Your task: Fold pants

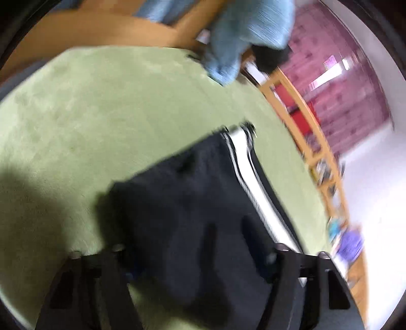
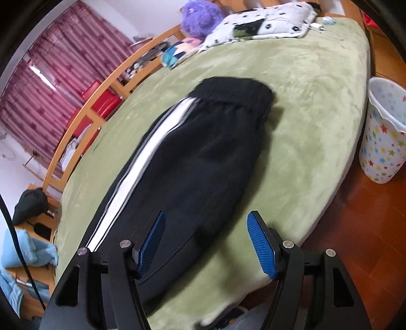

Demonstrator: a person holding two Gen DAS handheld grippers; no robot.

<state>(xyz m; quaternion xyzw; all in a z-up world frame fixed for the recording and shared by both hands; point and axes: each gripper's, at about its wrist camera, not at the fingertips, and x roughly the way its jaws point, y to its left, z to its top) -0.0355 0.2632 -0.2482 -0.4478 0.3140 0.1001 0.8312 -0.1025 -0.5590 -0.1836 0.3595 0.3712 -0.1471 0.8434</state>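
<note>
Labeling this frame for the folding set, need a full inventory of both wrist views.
pants: 1, black with white side stripe, lying lengthwise on the bed
blanket: 1, green, covering the bed
pillow: 1, white with black spots, far end of bed
plush toy: 1, purple, beside the pillow
bin: 1, white with coloured stars, on the wood floor beside the bed
bed rail: 1, light wood, along the bed's far side
curtain: 1, dark pink, behind the rail
blue cloth: 1, light blue, off the bed's end
left gripper: black, black fabric between the fingers, blurred
right gripper: black with blue pads, open over the pants
</note>
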